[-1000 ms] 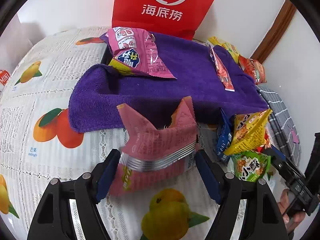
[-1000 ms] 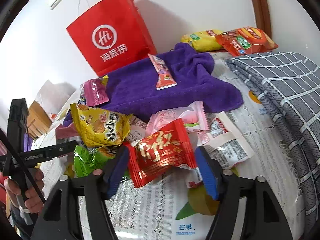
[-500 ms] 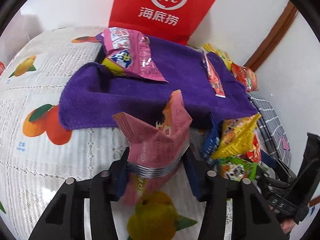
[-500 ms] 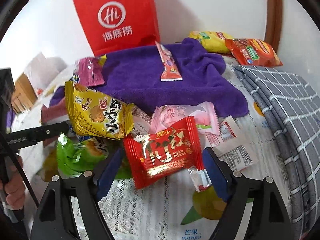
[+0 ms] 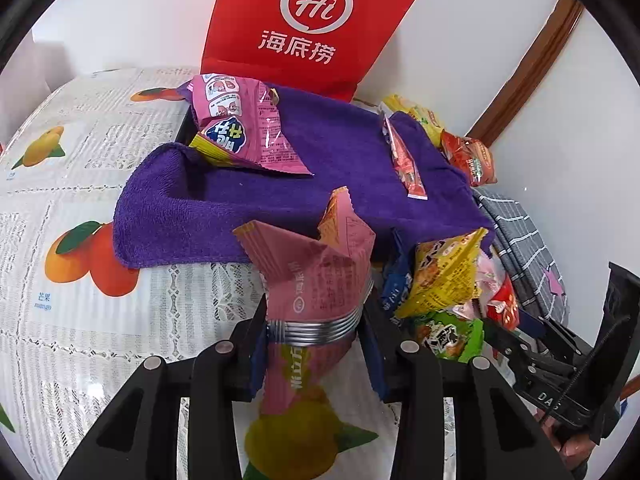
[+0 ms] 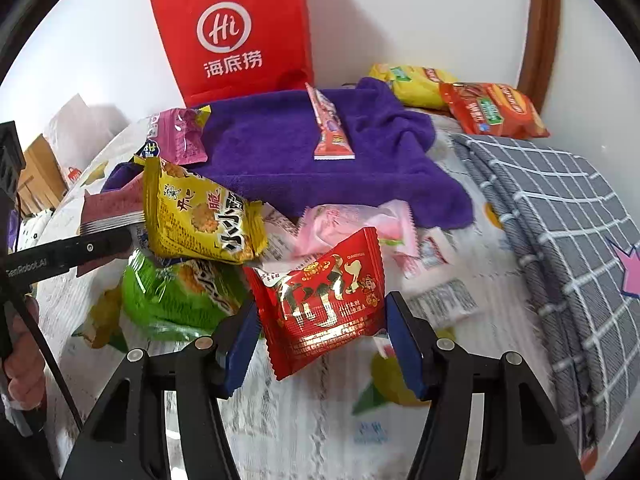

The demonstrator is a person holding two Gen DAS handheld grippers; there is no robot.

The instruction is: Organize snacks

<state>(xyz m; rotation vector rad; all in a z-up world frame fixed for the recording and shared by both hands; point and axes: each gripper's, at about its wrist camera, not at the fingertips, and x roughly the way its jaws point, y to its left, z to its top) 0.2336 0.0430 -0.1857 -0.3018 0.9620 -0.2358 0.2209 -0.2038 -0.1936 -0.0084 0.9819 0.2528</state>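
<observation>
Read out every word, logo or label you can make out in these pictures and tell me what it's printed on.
"Hi" and "海底捞": red paper bag.
"芒果 mango": fruit-print tablecloth.
"GenRobot.AI": left gripper, as seen from the right wrist.
"小小酥": yellow snack packet.
Fine print on the pink packet and red packet: too small to read.

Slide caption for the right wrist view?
Right gripper closing around a red snack packet beside a snack pile, purple towel behind.

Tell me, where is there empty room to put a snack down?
The fruit-print tablecloth left of the purple towel is bare. So is the towel's middle, between the magenta packet and the thin red stick packet. The snack pile is crowded.
</observation>
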